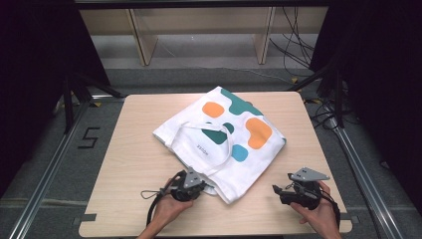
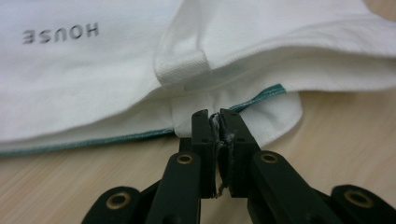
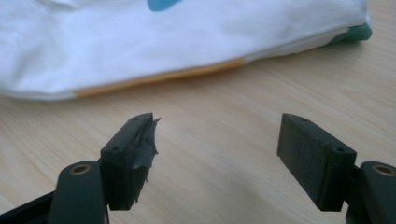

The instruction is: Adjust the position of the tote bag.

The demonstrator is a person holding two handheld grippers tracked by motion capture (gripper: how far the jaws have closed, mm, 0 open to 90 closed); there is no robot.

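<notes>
Left gripper (image 2: 215, 122): jaws pressed together, pinching the near hem of the white tote bag (image 1: 221, 137) lying flat on the wooden table (image 1: 134, 164). Right gripper (image 3: 217, 140): jaws spread wide, holding nothing, just short of the bag's orange-edged side

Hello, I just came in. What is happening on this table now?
A person works on a white cloth tote bag with orange, teal and blue patches, lying flat on a light wooden table. The left gripper is shut at the bag's near edge, apparently pinching a fold of white fabric. The right gripper is open above bare wood beside the bag.
</notes>
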